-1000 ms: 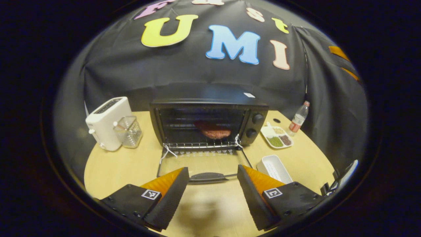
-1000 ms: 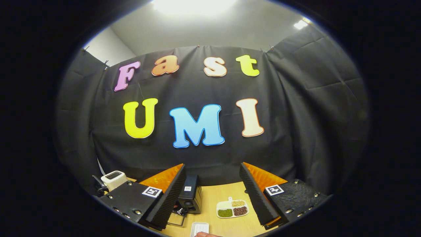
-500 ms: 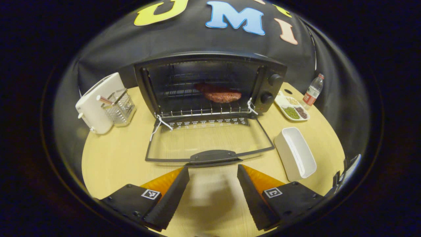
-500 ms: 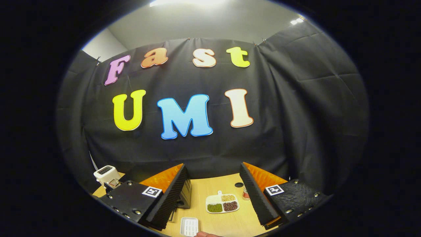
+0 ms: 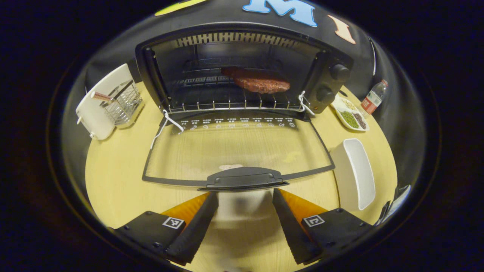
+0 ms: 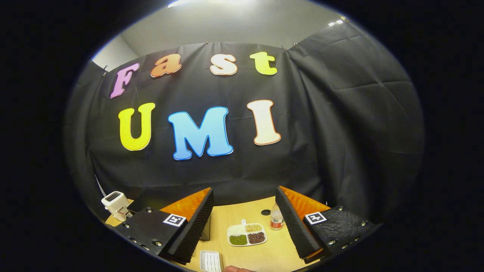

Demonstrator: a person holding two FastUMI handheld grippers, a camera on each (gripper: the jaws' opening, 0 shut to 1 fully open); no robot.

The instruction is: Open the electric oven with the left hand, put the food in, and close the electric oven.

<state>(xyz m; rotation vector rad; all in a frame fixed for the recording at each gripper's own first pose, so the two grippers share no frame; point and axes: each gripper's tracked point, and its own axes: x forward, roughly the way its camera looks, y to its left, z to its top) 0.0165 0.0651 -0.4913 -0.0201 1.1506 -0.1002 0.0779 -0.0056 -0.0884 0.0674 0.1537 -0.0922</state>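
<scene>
A black electric oven point(image 5: 329, 81) stands open on the wooden table, its glass door point(image 5: 238, 147) lying flat toward me. A reddish-brown piece of meat point(image 5: 259, 81) rests on the wire rack inside. The door's dark handle point(image 5: 244, 178) sits just ahead of my left gripper point(image 5: 245, 196), which is open with nothing between its fingers. In the right gripper view, my right gripper point(image 6: 245, 198) is open and held high above the table, facing the booth wall, with a corner of the oven point(image 6: 206, 232) behind its left finger.
A white toaster point(image 5: 94, 104) and a clear wire-lined holder point(image 5: 124, 102) stand left of the oven. To its right sit a divided dish of beans point(image 5: 349, 115), a water bottle point(image 5: 372, 100) and a white rectangular tray point(image 5: 355, 173). A fingertip point(image 6: 234, 269) shows at the right gripper view's bottom edge.
My left gripper has moved forward and down toward the open door, so the handle now sits right at its fingertips. The right gripper has drifted slightly to the right, staying open.
</scene>
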